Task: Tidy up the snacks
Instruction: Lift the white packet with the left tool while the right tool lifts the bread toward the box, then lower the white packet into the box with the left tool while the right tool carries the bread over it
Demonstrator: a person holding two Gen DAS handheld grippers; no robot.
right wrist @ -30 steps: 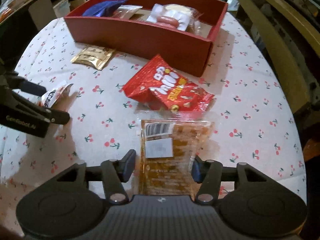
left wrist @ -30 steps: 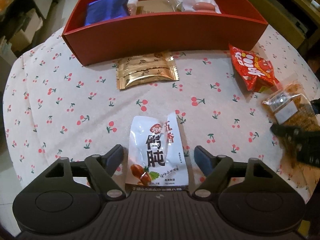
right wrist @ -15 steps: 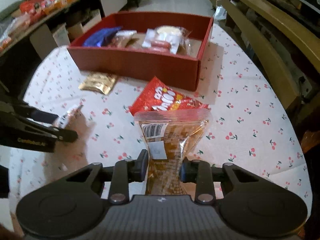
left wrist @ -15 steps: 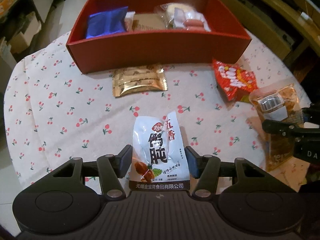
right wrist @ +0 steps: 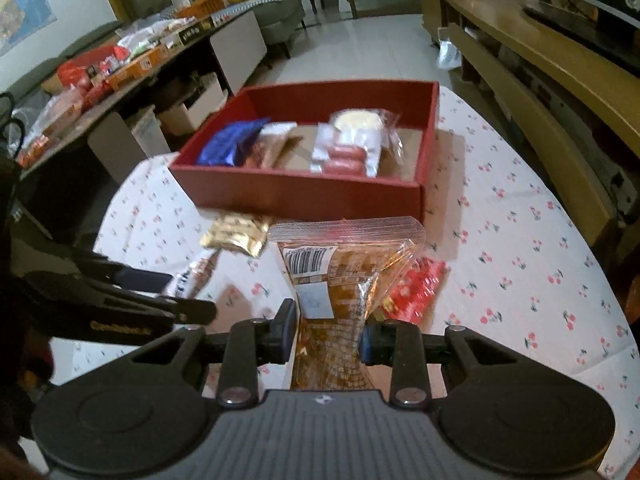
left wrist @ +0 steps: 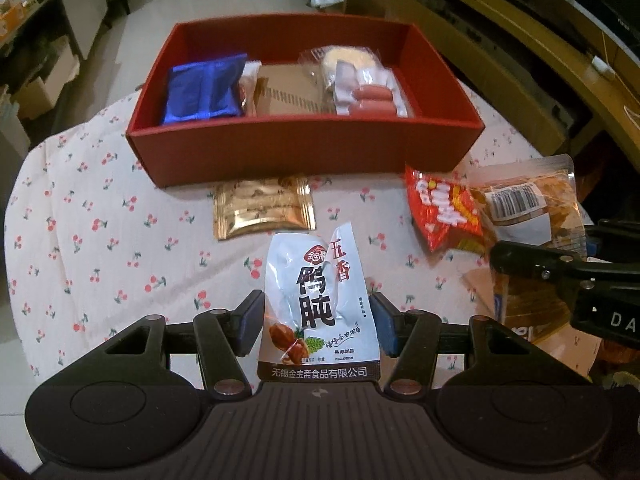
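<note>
Presently the left gripper (left wrist: 317,322) is clamped on a white foil pouch (left wrist: 320,304) printed with black Chinese characters; both blue pads press its side edges and its top corner leans away from the camera. The right gripper (right wrist: 327,334) is pinched tight on a clear cellophane packet of brown snacks (right wrist: 338,280) bearing a barcode label, the wrapper crumpled into a narrow waist between the fingers. Both packets appear held above the cloth rather than resting on it.

On the cloth beneath, a gold foil sachet (left wrist: 264,210) lies just before the near wall of a red cardboard box (left wrist: 304,148), and a red crisp bag (left wrist: 440,212) lies to its right, partly behind the cellophane packet. Inside the box sit a blue packet (left wrist: 204,90), a brown flat packet (left wrist: 290,94), wrapped sausages (left wrist: 370,100) and a round pale pastry (left wrist: 346,58) in a clear wrapper.

The table (right wrist: 520,240) is round, covered with a white cloth printed with red cherries. Around it are a pale tiled floor, a long wooden bench (right wrist: 540,80) on the right and cluttered low shelving (right wrist: 120,64) on the left.
</note>
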